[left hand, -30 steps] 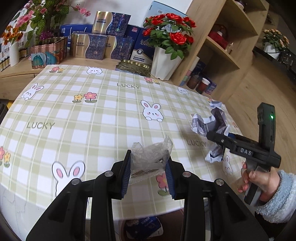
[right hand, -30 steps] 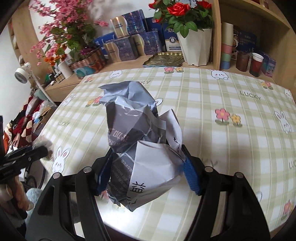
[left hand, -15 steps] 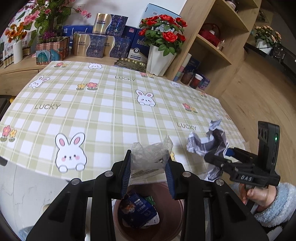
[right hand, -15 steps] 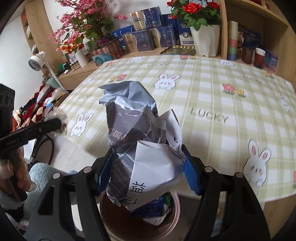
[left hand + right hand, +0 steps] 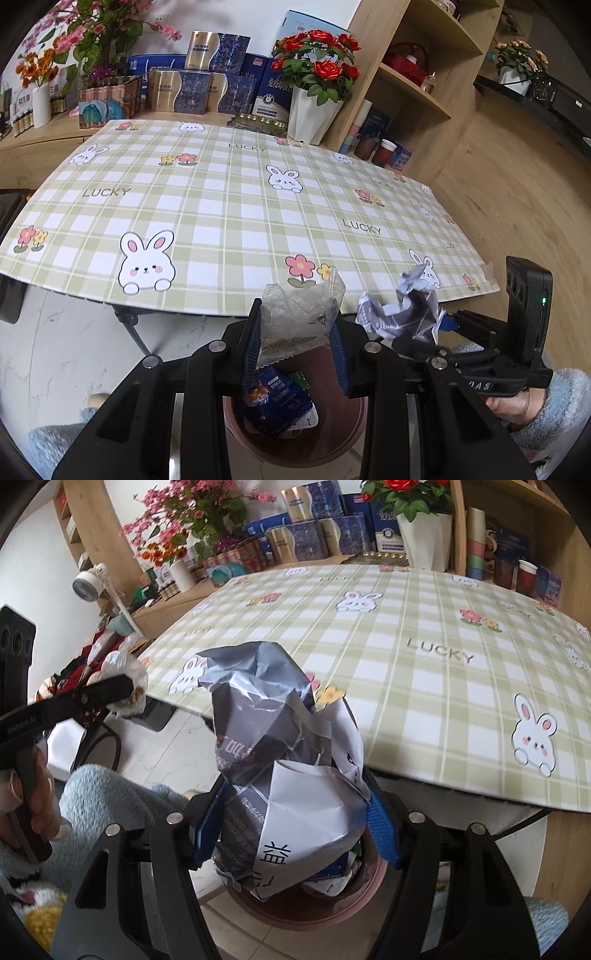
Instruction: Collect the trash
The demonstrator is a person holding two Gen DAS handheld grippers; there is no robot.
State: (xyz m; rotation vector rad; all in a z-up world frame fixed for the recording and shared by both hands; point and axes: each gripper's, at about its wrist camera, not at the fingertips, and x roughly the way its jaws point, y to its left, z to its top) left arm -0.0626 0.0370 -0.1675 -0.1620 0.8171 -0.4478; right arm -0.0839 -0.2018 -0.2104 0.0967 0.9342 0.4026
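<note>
Over bin [image 5: 295, 439]: left claw [image 5: 297, 328] pinches clear wrapper [image 5: 299, 314]; right claw [image 5: 295, 827] grips crumpled paper [image 5: 280, 768], fully visible right view only.

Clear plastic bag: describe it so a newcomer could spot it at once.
Find the green checked rabbit tablecloth; just off its near edge, above the brown round bin. The clear crinkled plastic bag sits between the left gripper fingers, see-through, unlike the grey-white crumpled paper beside it.

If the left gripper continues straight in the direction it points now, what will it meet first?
Probably the brown bin below the left gripper, first the blue wrapper inside it. The gripper is shut on a clear plastic bag. Depth is uncertain.
</note>
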